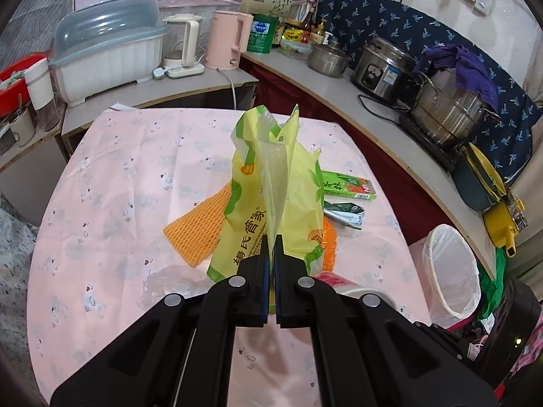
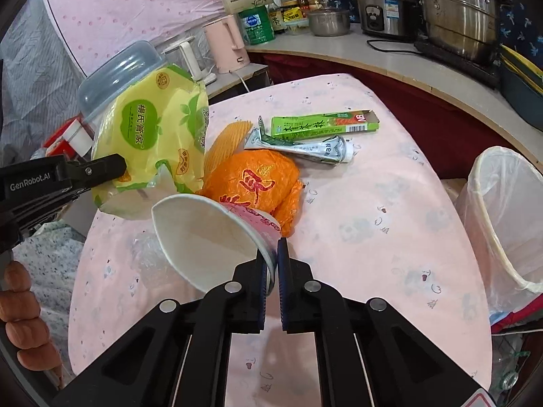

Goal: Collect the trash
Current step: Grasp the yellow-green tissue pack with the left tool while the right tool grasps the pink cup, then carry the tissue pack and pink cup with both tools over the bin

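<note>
Two pieces of trash are lifted at once, one per gripper. The left gripper (image 1: pixel 273 237) has its jaws pressed together on a thin fold of the yellow-green plastic bag (image 1: pixel 271 203), so the bag hangs upright above the table (image 1: pixel 101 186) and stays clear of the litter beneath it. The right gripper (image 2: pixel 271 257) pinches the rim wall of the paper cup (image 2: pixel 207 237), one pad inside and one outside; this grip tips the cup's mouth sideways, towards the left gripper (image 2: pixel 101 169), and suits a thin, crushable wall. Still lying on the pink cloth are an orange plastic bag (image 2: pixel 254 186), an orange foam net (image 1: pixel 197 227), a squeezed toothpaste tube (image 2: pixel 305 149) and its green carton (image 2: pixel 325 123), close together near the table's middle. The lined waste bin (image 2: pixel 502 217) stands off the table's right edge, its mouth open and apparently empty; it is the likely destination. Judged by the items remaining, collection is at an early stage.
</note>
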Available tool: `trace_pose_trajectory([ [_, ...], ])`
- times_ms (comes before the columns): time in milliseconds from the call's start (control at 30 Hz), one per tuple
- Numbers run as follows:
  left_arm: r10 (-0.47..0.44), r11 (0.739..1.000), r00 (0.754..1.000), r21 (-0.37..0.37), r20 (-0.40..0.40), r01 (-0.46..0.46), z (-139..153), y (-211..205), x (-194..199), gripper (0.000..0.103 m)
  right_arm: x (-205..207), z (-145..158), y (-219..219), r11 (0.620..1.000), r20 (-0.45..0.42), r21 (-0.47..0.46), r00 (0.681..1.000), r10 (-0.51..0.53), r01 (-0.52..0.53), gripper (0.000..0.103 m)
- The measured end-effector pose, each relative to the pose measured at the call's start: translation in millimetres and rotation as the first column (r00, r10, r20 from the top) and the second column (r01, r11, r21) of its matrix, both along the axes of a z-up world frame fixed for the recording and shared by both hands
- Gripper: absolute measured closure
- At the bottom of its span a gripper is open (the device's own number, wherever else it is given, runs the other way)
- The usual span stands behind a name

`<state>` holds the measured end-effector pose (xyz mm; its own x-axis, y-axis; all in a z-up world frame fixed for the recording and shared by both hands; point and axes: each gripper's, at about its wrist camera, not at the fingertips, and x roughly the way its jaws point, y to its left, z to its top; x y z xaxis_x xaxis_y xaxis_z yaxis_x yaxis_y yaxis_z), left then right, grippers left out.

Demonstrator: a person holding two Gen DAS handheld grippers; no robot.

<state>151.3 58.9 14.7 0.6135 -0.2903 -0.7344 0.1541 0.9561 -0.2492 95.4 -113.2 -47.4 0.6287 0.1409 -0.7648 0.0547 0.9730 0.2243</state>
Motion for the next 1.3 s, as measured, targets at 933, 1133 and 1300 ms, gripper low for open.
trace_pose_trajectory([
  [933, -0.282, 0.959, 0.954, 0.044, 0.099, 0.278, 42, -150, -39, 0.102, -61, 54, -155, 0.941, 0.173, 0.035, 0.925, -0.337, 0.337, 0.097],
  [1133, -0.388, 0.921, 0.917, 0.064, 0.093, 0.384, 38, -204, -52, 0.102, -85, 53, -200, 0.900, 0.184, 0.038, 0.882, -0.434, 0.435, 0.097],
  [1300, -0.479, 0.877, 0.873, 0.075, 0.085, 0.474, 32, -251, -64, 0.102, -106, 50, -238, 0.856, 0.183, 0.057, 0.837, -0.515, 0.514, 0.097],
])
